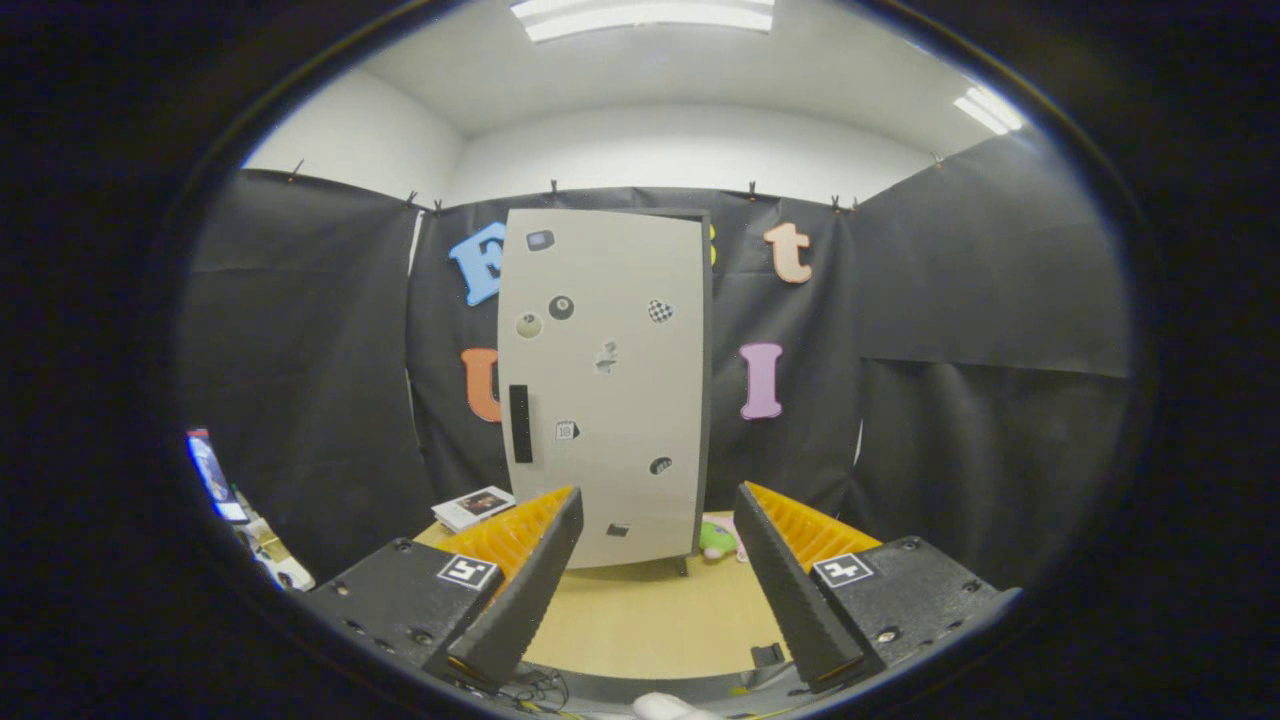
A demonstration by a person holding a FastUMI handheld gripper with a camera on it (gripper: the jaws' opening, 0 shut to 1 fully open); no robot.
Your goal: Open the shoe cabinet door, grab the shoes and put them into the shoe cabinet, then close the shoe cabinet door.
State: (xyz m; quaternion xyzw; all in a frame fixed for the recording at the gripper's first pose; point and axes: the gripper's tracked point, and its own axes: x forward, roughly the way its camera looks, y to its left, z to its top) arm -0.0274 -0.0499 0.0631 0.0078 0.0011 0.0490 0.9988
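Stood upright on the wooden table (640, 620): a pale shoe cabinet (603, 385), door shut, dotted with small stickers, with a dark handle (520, 423) near its left edge. Held well back from it: the gripper (655, 510), fingers spread wide, gripping nothing. Lay left of the cabinet: a small booklet (472, 507). Peeked out beside its right foot: something green and pink (720, 540), too hidden to identify.
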